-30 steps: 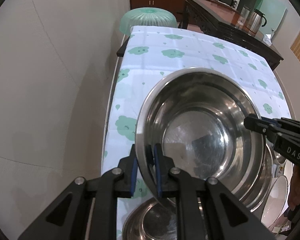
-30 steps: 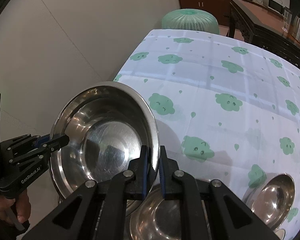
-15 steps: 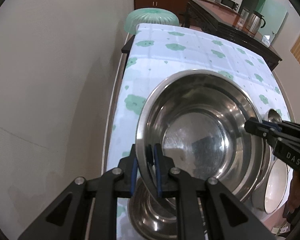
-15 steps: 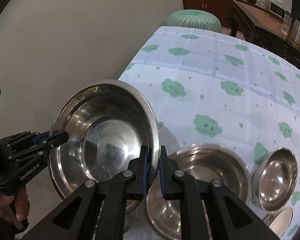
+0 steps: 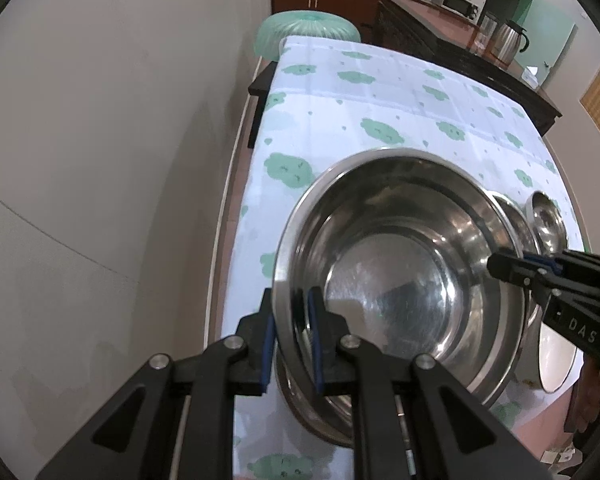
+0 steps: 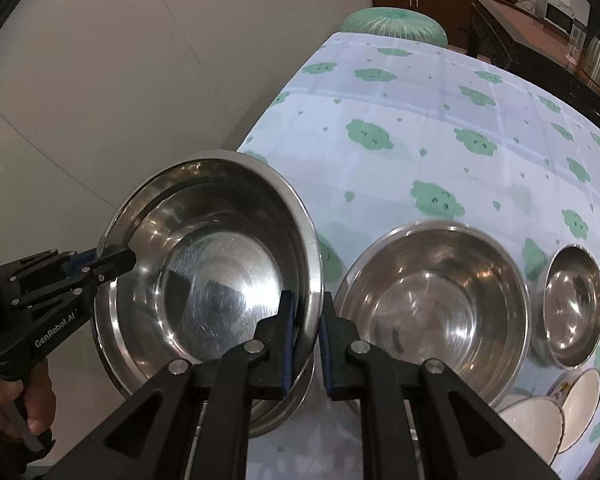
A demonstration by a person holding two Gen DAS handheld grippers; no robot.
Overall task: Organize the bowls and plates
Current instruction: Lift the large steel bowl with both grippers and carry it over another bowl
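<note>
While both tools clamp opposite sides of one rim, the large steel bowl hangs tilted above the near end of the tabletop, its mouth turned toward the cameras. The left tool pinches the rim on its own side, blue pads pressed on the steel wall inside and out; the right tool does the same on the far side of the bowl, its jaws drawn together on the rim.

Directly beneath the carried bowl, another steel bowl shows only as a sliver of rim and wall, so the held one appears to sit over it and slightly off toward the wall side. I judge that this is the relation the next move turns on: the carried bowl has to level out and line up centre over centre before it can nest, and neither hand is nearer, since each holds one end of the same diameter.

Just beside it, to the right, stands a second big bowl, upright and apart from the held one. Past that sits a small steel bowl, with white ceramic dishes at the tabletop's edge.

Farther off, the cloud-print cloth lies bare up to a green mesh food cover.
</note>
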